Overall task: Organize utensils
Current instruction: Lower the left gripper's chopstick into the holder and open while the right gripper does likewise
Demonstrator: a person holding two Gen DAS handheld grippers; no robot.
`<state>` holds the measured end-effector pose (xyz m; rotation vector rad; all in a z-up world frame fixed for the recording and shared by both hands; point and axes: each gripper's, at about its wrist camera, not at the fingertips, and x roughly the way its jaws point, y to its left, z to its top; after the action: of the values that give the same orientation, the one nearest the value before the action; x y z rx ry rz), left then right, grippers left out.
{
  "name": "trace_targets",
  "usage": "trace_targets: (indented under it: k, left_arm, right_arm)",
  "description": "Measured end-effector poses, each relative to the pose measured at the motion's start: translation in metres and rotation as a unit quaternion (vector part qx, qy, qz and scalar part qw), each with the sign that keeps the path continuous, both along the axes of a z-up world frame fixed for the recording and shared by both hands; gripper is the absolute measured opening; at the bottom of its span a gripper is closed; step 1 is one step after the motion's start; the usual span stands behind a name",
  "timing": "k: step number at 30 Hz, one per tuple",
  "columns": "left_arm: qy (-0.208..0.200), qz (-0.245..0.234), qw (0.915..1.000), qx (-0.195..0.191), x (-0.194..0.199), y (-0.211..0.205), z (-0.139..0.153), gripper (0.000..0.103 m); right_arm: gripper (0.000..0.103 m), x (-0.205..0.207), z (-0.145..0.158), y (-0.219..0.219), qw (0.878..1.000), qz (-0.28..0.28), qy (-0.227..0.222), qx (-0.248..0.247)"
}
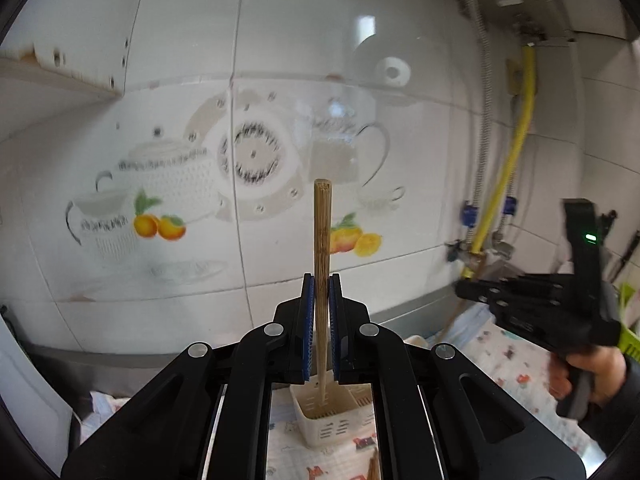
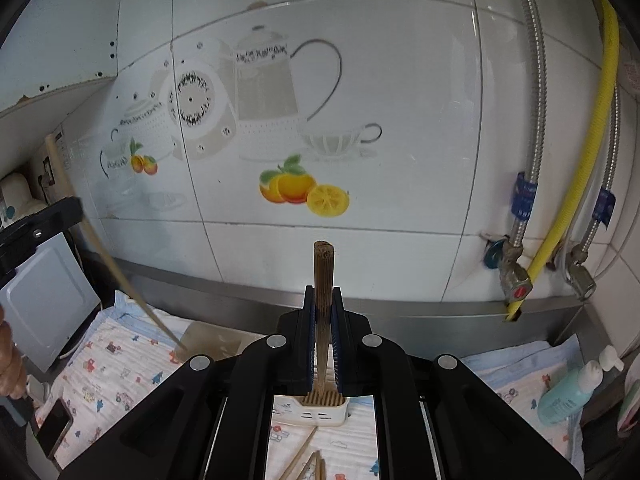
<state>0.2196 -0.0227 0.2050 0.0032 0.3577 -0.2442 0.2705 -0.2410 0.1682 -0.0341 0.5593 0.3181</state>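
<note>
The utensil holder (image 1: 326, 416) stands on the patterned cloth (image 2: 120, 364), directly below and ahead of both tools. The left gripper (image 1: 322, 296) is clamped on a bamboo chopstick (image 1: 322, 232), long axis upright, its lower tip at the holder's mouth. The right gripper (image 2: 324, 308) pinches a darker chopstick (image 2: 324, 272), likewise upright over the holder. Loose chopsticks (image 2: 308, 460) lie on the cloth nearer the camera.
</note>
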Motion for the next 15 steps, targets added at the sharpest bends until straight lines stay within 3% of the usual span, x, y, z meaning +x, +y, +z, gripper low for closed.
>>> trace_targets:
  k: [6, 11, 14, 15]
  left_arm:
    - [0.062, 0.008, 0.9974, -0.035, 0.028, 0.010, -0.039, 0.006]
    - [0.087, 0.003, 0.9952, -0.043, 0.032, 0.012, -0.057, 0.007]
    - [0.087, 0.000, 0.9953, -0.044, 0.031, 0.013, -0.058, 0.009]
    - [0.085, 0.002, 0.9955, -0.041, 0.029, 0.012, -0.057, 0.009]
  right_arm:
    - [0.007, 0.002, -0.017, 0.001, 1.000, 0.005, 0.015, -0.007]
    - [0.007, 0.002, -0.025, -0.001, 1.000, 0.005, 0.023, -0.005]
    - [0.012, 0.000, -0.024, -0.003, 1.000, 0.004, 0.021, -0.001]
    - [0.019, -0.002, -0.023, -0.005, 1.000, 0.003, 0.019, 0.002]
